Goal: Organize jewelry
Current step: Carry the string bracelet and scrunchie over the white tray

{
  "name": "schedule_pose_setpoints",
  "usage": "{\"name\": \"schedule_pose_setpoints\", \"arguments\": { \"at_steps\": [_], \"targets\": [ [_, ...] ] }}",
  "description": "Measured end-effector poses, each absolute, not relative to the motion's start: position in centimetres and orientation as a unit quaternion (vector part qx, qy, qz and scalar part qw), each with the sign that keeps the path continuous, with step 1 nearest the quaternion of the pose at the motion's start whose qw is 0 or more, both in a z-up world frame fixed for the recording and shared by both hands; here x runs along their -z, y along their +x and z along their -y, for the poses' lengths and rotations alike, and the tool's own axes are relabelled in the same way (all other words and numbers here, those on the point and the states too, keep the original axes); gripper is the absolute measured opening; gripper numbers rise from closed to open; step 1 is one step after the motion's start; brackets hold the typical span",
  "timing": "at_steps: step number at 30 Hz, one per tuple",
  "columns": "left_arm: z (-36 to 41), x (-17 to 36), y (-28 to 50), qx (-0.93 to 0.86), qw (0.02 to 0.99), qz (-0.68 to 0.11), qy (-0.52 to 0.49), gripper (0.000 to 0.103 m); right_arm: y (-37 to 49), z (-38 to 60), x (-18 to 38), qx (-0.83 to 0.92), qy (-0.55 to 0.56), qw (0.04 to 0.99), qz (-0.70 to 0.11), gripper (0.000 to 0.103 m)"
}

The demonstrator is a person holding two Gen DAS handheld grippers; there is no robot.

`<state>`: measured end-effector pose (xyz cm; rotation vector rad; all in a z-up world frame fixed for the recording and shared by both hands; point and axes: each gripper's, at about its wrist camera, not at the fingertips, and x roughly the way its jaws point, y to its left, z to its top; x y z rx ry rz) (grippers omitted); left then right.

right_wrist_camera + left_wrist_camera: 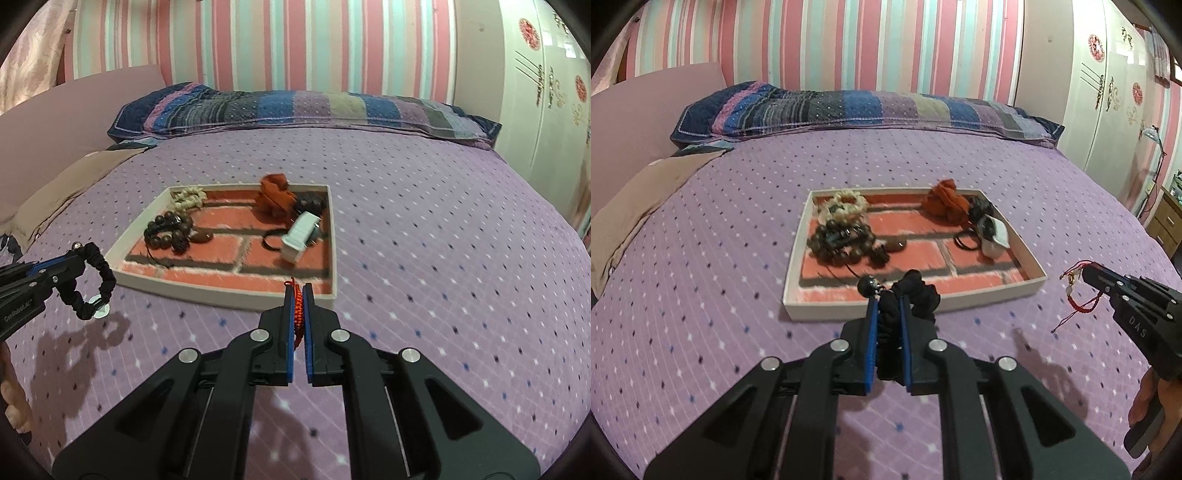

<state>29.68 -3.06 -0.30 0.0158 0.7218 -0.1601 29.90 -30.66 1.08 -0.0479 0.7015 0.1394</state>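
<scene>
A shallow white tray (798, 258) with a red brick-pattern floor lies on the purple bedspread; the same tray (334, 240) shows in the right wrist view. My left gripper (887, 301) is shut on a black fabric-wrapped bracelet (921, 295) with a dark bead, held in the air just short of the tray's near rim. From the right wrist view that bracelet (98, 277) hangs as a loop with a clear disc charm. My right gripper (298, 291) is shut on a red braided cord bracelet (298, 314), near the tray's right front corner. Its red cord (1082, 302) dangles in the left wrist view.
Inside the tray lie dark wooden beads (842, 243), a cream bead bracelet (844, 205), an orange fabric piece (943, 201), black hair ties (966, 242) and a white clip (995, 236). A striped pillow (868, 110) lies at the bed's far edge. A white wardrobe (1115, 92) stands at right.
</scene>
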Motion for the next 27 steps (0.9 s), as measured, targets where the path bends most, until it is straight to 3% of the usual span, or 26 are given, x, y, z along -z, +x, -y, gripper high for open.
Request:
{"name": "schedule_pose_setpoints", "arguments": {
  "at_steps": [14, 27],
  "targets": [
    [1.0, 1.2, 36.6, 0.082, 0.927, -0.367, -0.007, 0.012, 37.9, 26.8, -1.7, -0.079, -0.032, 0.936, -0.341, 0.005],
    [0.1, 6.4, 39.7, 0.068, 0.912, -0.404, -0.011, 0.012, 40.4, 26.2, 4.1, -0.070, -0.035, 0.920, -0.385, 0.005]
  ]
}}
